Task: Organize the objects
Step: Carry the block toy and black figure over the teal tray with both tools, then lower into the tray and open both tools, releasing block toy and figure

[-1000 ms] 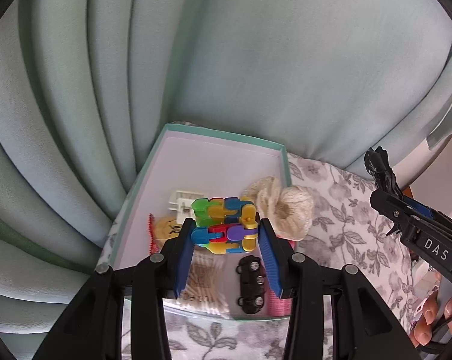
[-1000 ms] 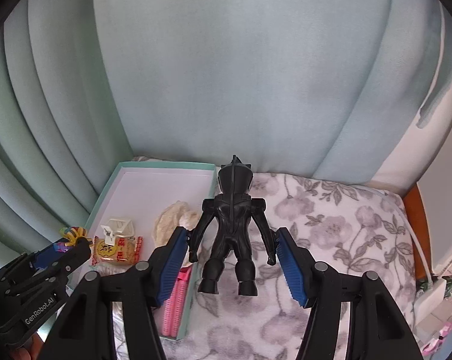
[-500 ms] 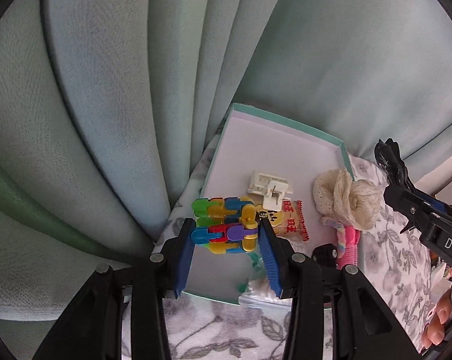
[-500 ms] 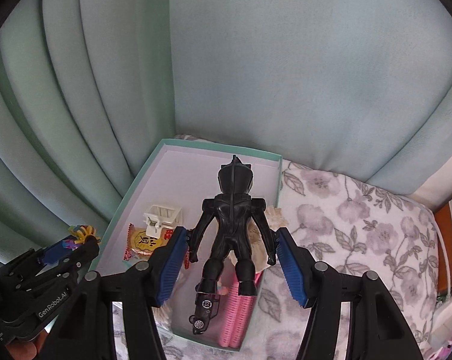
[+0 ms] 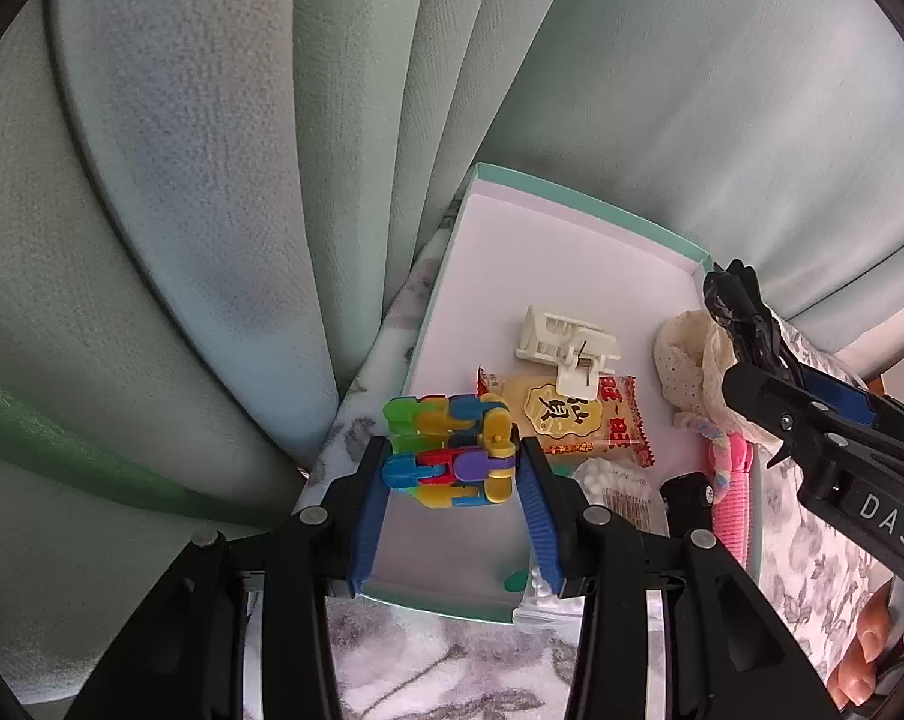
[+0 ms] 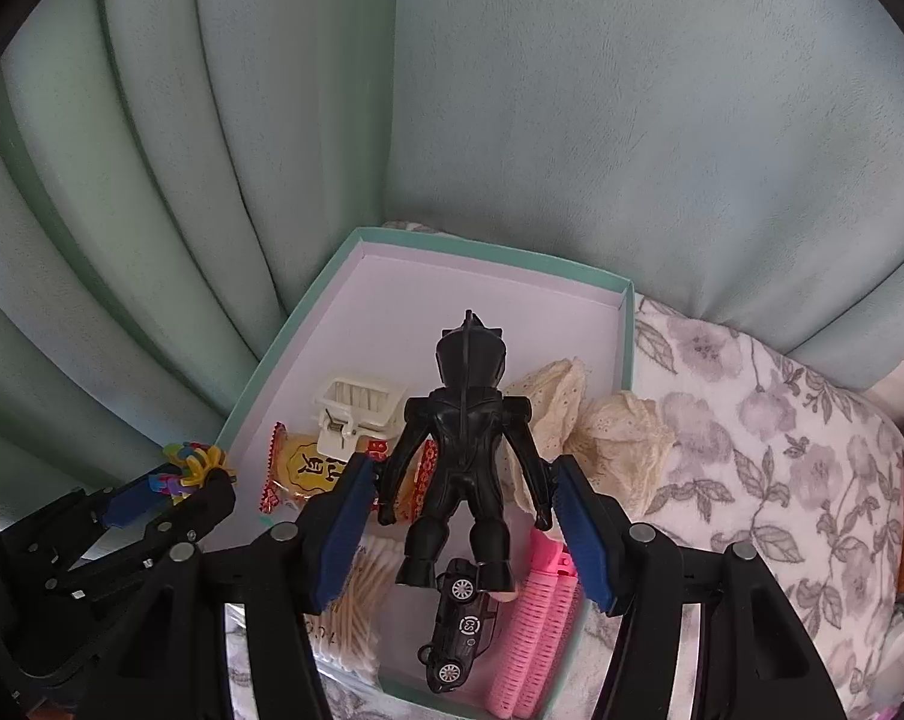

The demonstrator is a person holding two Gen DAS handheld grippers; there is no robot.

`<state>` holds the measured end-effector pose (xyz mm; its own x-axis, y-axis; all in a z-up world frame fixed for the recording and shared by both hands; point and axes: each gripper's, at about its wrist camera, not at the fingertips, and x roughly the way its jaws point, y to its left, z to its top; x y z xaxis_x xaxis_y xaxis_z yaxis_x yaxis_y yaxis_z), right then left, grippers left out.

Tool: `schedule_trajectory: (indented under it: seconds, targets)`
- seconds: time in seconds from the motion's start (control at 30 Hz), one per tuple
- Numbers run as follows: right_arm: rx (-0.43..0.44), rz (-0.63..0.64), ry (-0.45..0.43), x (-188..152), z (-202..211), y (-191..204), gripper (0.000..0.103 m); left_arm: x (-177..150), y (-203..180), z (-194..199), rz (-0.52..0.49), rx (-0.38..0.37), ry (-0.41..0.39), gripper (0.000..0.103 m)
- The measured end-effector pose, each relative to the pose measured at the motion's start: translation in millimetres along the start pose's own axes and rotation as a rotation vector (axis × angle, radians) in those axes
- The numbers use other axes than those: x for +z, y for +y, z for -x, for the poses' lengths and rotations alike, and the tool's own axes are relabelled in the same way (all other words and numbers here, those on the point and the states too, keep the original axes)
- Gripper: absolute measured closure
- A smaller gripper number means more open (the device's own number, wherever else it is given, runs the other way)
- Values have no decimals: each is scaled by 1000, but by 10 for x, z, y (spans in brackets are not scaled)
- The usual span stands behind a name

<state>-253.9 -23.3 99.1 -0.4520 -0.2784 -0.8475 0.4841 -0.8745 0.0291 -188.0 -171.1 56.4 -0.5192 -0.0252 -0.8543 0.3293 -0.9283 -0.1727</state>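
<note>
My left gripper (image 5: 452,468) is shut on a multicoloured block toy (image 5: 449,450), held over the left front corner of the teal-rimmed box (image 5: 578,195). In the right wrist view, my right gripper (image 6: 461,480) is shut on a black action figure (image 6: 467,450) by its arms, above the middle of the box (image 6: 488,252). The left gripper (image 6: 170,498) shows at lower left there, with the block toy (image 6: 197,462) in it. The right gripper's fingers (image 5: 794,408) and the figure's head (image 5: 734,300) enter the left wrist view from the right.
Inside the box lie a white clip (image 5: 569,342), a snack packet (image 5: 572,417), cream lace cloth (image 6: 608,432), a black toy car (image 6: 461,624), pink hair rollers (image 6: 539,630) and a bag of cotton swabs (image 6: 356,612). Green curtains (image 6: 212,120) hang behind. Floral cloth (image 6: 782,450) spreads right.
Both grippers have swung left over the box with their toys. The left one now hangs over the box's left front corner; the right one is over its middle.
</note>
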Motion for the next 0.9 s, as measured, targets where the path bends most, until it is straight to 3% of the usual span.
schedule_trajectory:
  seconds: [0.4, 0.9]
  targets:
    - [9, -4, 59, -56, -273, 21, 40, -2, -41, -173, -18, -13, 42, 59]
    - [16, -10, 90, -112, -325, -2, 39, 17, -39, -153, -2, -11, 68, 57]
